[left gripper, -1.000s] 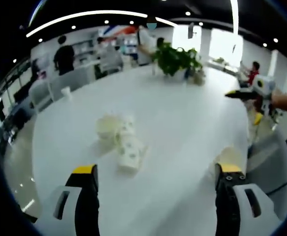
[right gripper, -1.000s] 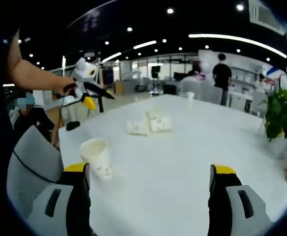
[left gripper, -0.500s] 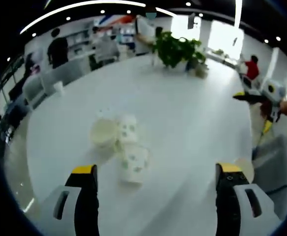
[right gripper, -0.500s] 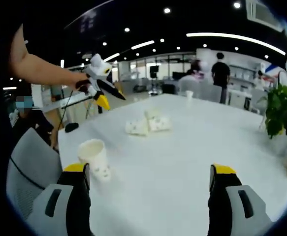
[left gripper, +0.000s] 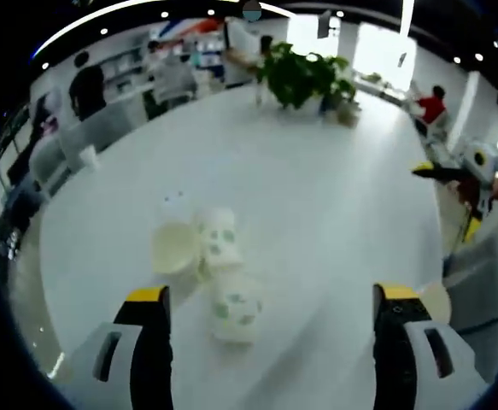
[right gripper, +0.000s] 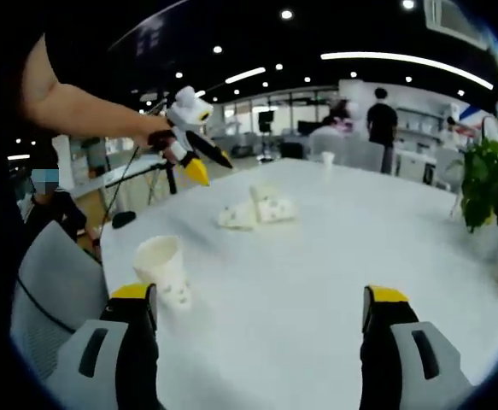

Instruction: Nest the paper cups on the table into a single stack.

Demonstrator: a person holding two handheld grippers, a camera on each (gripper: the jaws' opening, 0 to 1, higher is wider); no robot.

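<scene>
hovering above tipped cups [left gripper: 210,256], left gripper [left gripper: 270,307] jaws apart.

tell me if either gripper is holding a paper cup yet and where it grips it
Nothing is held. The left gripper and right gripper both stand open with white table between their jaws.

Our left gripper [left gripper: 267,342], seen along its own two jaws: black jaws, each capped with a yellow tip, set on pale grey-white housings with a dark oblong slot in each (same build on both sides). Our right gripper [right gripper: 260,346] matches it: black jaws, yellow tips, grey-white shells with slots. In the right gripper view the left gripper shows as a white body with a black jaw section and a yellow tip. Our left arm [right gripper: 78,111] is bare to the upper arm, where a dark sleeve edge begins.
</scene>
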